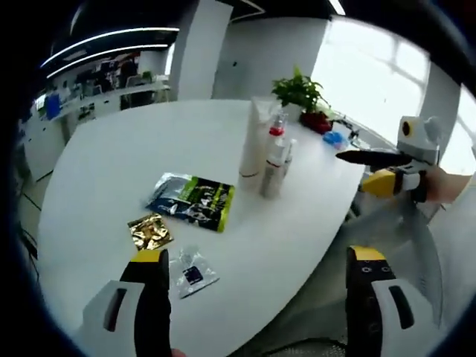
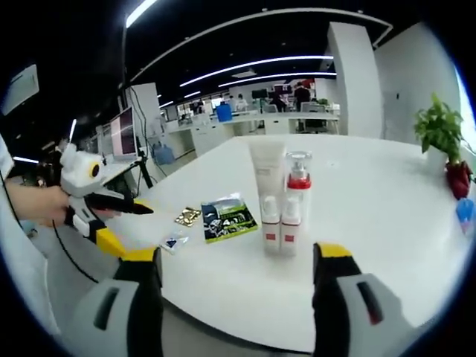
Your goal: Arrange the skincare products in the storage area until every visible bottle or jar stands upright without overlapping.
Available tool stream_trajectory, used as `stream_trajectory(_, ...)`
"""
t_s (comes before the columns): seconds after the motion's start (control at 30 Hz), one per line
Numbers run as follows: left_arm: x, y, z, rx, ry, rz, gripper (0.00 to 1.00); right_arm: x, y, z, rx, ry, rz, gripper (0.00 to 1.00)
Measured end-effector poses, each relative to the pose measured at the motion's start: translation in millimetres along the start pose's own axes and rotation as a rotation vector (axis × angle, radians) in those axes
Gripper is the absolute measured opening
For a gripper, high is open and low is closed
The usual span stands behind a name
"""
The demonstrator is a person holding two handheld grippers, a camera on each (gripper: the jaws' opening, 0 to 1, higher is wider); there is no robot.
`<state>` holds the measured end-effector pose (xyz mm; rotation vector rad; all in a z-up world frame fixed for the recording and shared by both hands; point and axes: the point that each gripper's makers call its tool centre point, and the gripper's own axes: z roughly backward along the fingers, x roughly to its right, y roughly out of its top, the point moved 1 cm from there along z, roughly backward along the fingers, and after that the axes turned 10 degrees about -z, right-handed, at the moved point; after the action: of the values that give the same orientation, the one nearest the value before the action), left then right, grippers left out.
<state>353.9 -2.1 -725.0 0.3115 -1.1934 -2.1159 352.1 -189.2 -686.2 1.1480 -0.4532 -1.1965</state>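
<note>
On the round white table, near its edge, the skincare things stand in a tight cluster: a tall white tube, a clear pump bottle with a red collar, and two small white bottles just in front, all upright and close to touching. Beside them lie flat packets: a dark green-printed pouch, a gold sachet and a small clear sachet.

The right gripper faces the cluster with its jaws spread wide, holding nothing. The left gripper hangs over the packets, likewise spread and empty.

The bottles look nearly done, so I'd judge the care lies in not knocking them. Come in low and slow at one small bottle, close gently on its body, and ease it sideways clear of its neighbour without tipping the tall tube behind.
</note>
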Motion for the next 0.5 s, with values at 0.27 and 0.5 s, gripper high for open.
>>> stream_trajectory(0.27, -4.9, -5.4, 15, 0.013, 0.070, 0.034, 0.97, -3, -0.9, -1, 0.008, 0.018, -0.004, 0.86)
stream_trajectory(0.5, -8.0, -0.8, 15, 0.023, 0.087, 0.047, 0.97, -3, -1.4, -2, 0.009, 0.018, 0.004, 0.88)
